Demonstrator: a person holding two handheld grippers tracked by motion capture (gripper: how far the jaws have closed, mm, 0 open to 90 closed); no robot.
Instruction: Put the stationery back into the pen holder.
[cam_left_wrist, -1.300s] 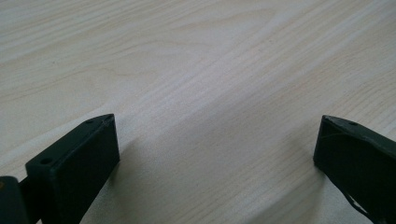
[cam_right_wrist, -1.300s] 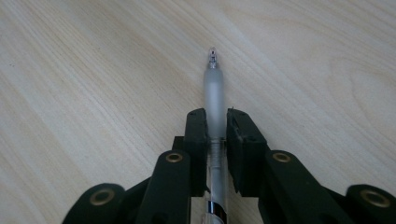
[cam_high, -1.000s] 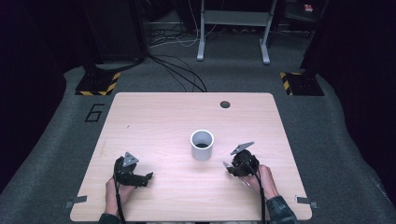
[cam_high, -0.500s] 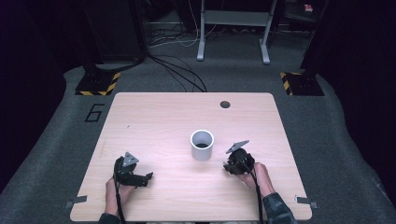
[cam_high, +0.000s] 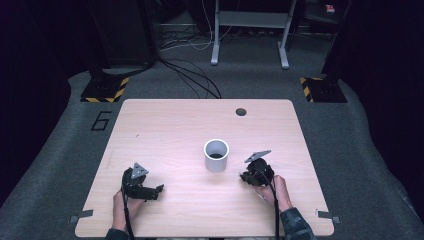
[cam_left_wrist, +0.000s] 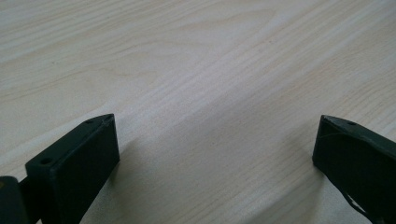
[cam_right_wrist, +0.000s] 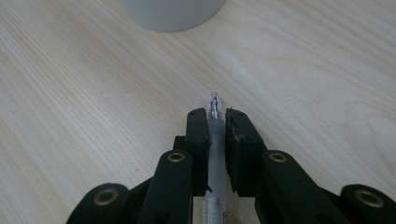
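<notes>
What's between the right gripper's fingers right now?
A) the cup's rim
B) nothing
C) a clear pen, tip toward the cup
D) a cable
C: in the right gripper view, the right gripper has its fingers pressed on a clear pen whose tip points at the grey cup.

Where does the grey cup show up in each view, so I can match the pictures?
High view: the grey cup stands upright mid-table, between the two grippers, nearer the right gripper.
Right gripper view: its base sits at the top edge, straight ahead of the jaws, shut on a clear pen.
Left gripper view: bare tabletop between open jaws.
Shared landmark: the light wood grain.
</notes>
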